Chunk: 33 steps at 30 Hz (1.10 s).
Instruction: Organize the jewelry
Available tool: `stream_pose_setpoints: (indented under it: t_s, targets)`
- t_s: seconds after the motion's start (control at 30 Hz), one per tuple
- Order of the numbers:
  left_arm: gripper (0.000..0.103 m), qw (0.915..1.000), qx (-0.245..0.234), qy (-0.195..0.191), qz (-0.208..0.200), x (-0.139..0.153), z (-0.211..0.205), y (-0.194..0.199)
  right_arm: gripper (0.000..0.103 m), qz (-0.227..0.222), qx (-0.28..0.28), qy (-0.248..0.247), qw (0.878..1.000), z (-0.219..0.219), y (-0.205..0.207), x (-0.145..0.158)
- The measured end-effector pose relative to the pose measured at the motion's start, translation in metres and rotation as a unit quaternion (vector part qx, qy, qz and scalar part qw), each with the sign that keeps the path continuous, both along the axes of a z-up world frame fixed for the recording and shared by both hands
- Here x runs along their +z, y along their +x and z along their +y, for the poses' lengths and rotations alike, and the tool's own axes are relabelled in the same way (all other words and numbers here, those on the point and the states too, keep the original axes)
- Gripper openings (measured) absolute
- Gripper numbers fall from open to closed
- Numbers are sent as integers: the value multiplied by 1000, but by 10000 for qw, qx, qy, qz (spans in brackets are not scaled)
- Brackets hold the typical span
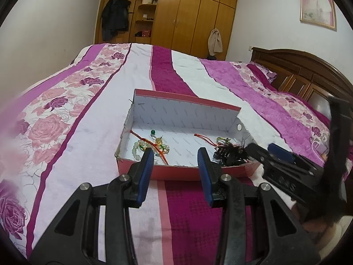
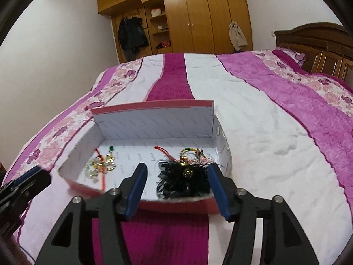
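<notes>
A shallow red cardboard box [image 1: 176,172] with a white lining lies on the bed, its lid flap standing up at the back. Inside on the left lie pale green beads with a red cord [image 1: 152,146]. On the right lies a black feathery ornament [image 1: 231,153] with coloured cords. My left gripper [image 1: 175,154] hovers at the box's near wall, open, nothing between its blue pads. In the right wrist view the box [image 2: 176,205], the beads [image 2: 100,165] and the black ornament [image 2: 183,181] show again. My right gripper [image 2: 177,170] stands open astride the ornament, pads clear of it.
The bed carries a quilt [image 1: 92,121] striped in white, magenta and rose print. A dark wooden headboard [image 1: 297,72] is at the right. Wooden wardrobes [image 1: 194,17] with hanging coats line the far wall. The other gripper [image 1: 286,165] shows at the right of the left wrist view.
</notes>
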<state>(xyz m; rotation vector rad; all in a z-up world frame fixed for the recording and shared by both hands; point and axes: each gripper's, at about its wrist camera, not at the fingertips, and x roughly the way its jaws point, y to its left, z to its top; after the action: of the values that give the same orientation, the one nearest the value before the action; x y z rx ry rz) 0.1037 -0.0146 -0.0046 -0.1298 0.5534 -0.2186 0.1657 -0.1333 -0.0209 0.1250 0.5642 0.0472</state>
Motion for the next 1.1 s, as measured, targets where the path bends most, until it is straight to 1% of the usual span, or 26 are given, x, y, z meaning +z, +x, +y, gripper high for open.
stream_pose_setpoints:
  t_s: [0.13,0.17,0.2,0.23,0.3,0.33,0.37,0.4,0.43,0.5,0.63,0.87,1.1]
  targets:
    - [34,10000,17,12,5,3,3,-7,66,-149,97,37,9998,5,-26,10]
    - [36,10000,27,27,11,3,3,-9,68,-177,120,60,9998,7,-32,12]
    - [41,10000,42,35,15,4,4,-10,71,-205,132,69,9997,7,-37,13]
    - [44,10000,66,40,11,4,5,-12,74,-246,135,74,9996,8,-44,15]
    - [55,9999,113,53,-8,4,7,-17,78,-281,139,75,9995,10,-53,17]
    - [58,9998,165,77,-17,4,9,-19,80,-287,156,78,9994,11,-59,17]
    - [65,9998,199,96,-17,5,9,-20,81,-278,169,71,9994,12,-62,16]
    - [69,9997,234,109,-25,5,11,-22,83,-260,173,58,9995,12,-66,16]
    - [70,9996,264,116,-35,5,11,-23,87,-228,176,26,9996,13,-70,15]
    - [73,9993,326,162,-28,5,13,-25,91,-239,175,1,9996,13,-78,13]
    - [75,9990,379,235,41,0,13,-28,95,-272,156,-80,9995,13,-90,12]
    - [76,9985,364,416,53,-3,6,-31,95,-316,90,-61,9994,8,-103,13]
    - [76,9985,321,431,48,-3,5,-33,95,-325,46,-62,9994,5,-106,15]
